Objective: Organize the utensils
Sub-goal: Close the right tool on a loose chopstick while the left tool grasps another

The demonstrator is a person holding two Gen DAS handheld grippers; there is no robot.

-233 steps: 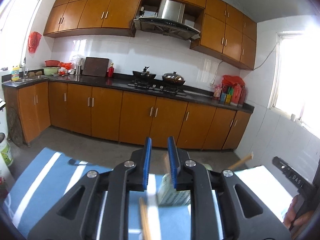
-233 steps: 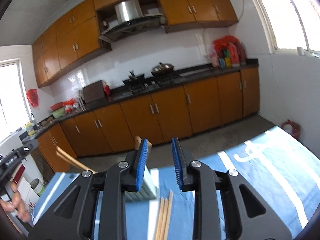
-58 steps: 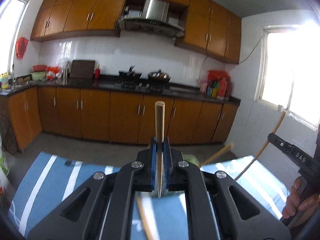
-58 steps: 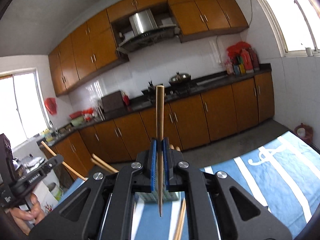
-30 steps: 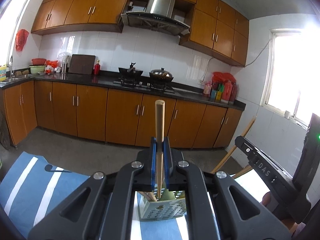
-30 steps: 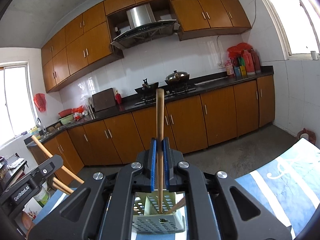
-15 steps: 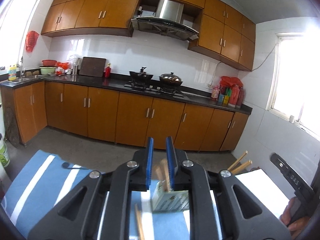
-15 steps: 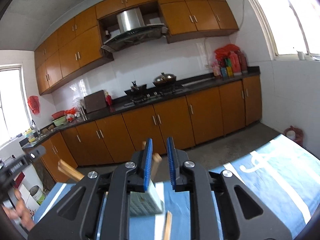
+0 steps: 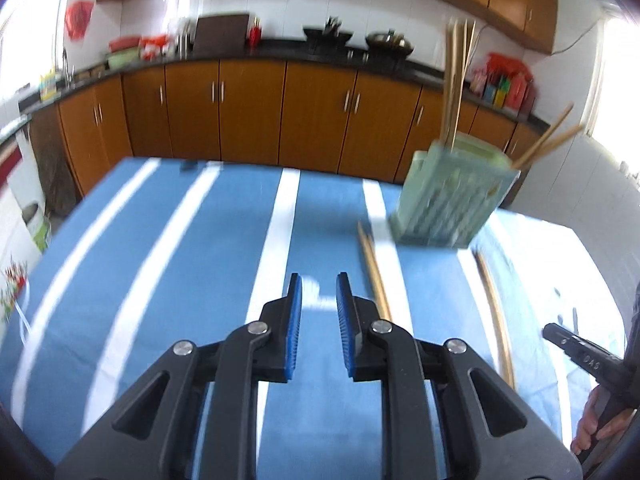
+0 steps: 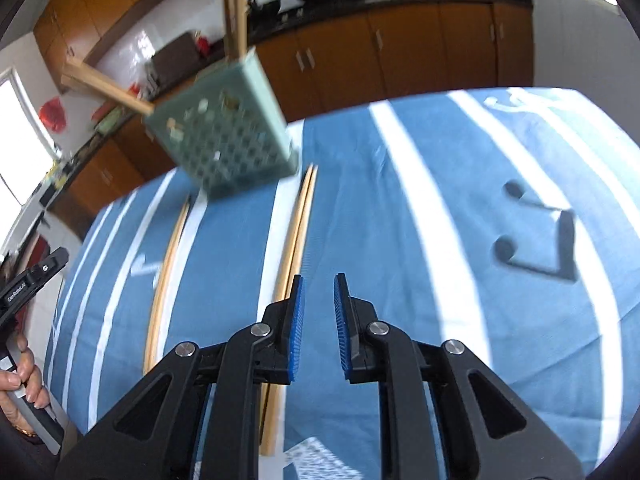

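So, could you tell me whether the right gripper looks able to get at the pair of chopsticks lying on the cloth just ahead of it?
Probably yes. The right gripper is empty, its jaws apart, and the chopsticks lie bare on the blue striped cloth, just left of its fingers, with nothing over them.

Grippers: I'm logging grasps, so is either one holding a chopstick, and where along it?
Neither. The left gripper and right gripper are open and empty.
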